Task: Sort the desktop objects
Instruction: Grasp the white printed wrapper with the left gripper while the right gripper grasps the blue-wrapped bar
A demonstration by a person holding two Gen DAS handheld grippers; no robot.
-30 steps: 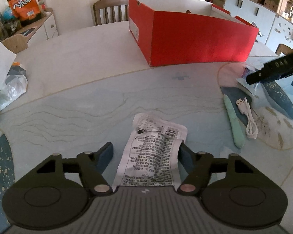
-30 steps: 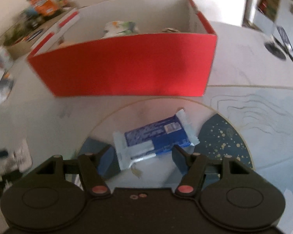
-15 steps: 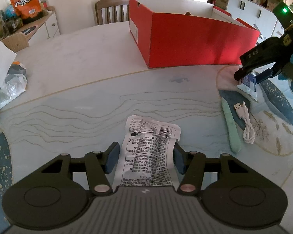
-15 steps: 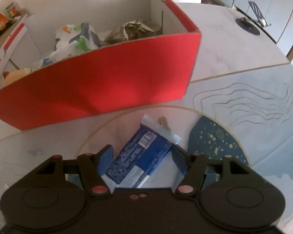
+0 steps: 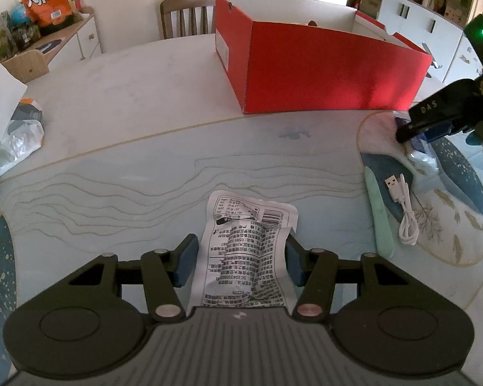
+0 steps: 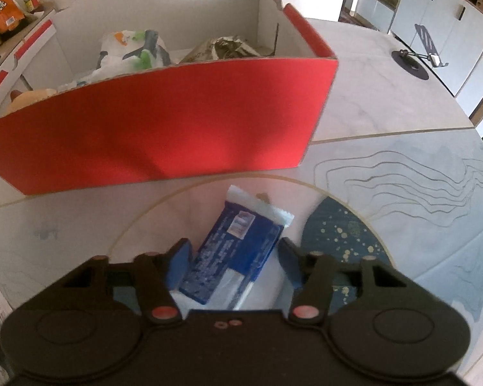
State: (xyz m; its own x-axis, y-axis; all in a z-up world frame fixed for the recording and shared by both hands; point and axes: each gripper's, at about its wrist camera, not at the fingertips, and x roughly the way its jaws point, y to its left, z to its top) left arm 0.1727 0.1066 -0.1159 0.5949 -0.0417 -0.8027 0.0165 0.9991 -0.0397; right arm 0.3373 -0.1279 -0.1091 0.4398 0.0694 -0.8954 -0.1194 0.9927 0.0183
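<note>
Left gripper (image 5: 241, 254), pointing down at the table (image 5: 138, 103): its jaws have just been closing and now pinch a white printed sachet (image 5: 246, 251) that lies flat, buckled between the pads, on the near side of the red box (image 5: 322, 74) and well apart from it. Right gripper (image 6: 232, 257): jaws likewise just closing around a blue snack wrapper (image 6: 238, 251); the left pad touches its edge, while contact on the right side cannot be told. The wrapper lies slantwise on a round pale placemat (image 6: 177, 212), just in front of the red box's long wall. Nearer than the box and to its right, in the left wrist view, a white USB cable (image 5: 402, 206) lies coiled beside a pale green strip (image 5: 378, 212). Inside the open box: a white and green packet (image 6: 132, 51) and a crumpled brownish packet (image 6: 225, 48). Behind the box stands a wooden chair (image 5: 183, 13); far to its left, an orange snack bag (image 5: 45, 0) on a cabinet
</note>
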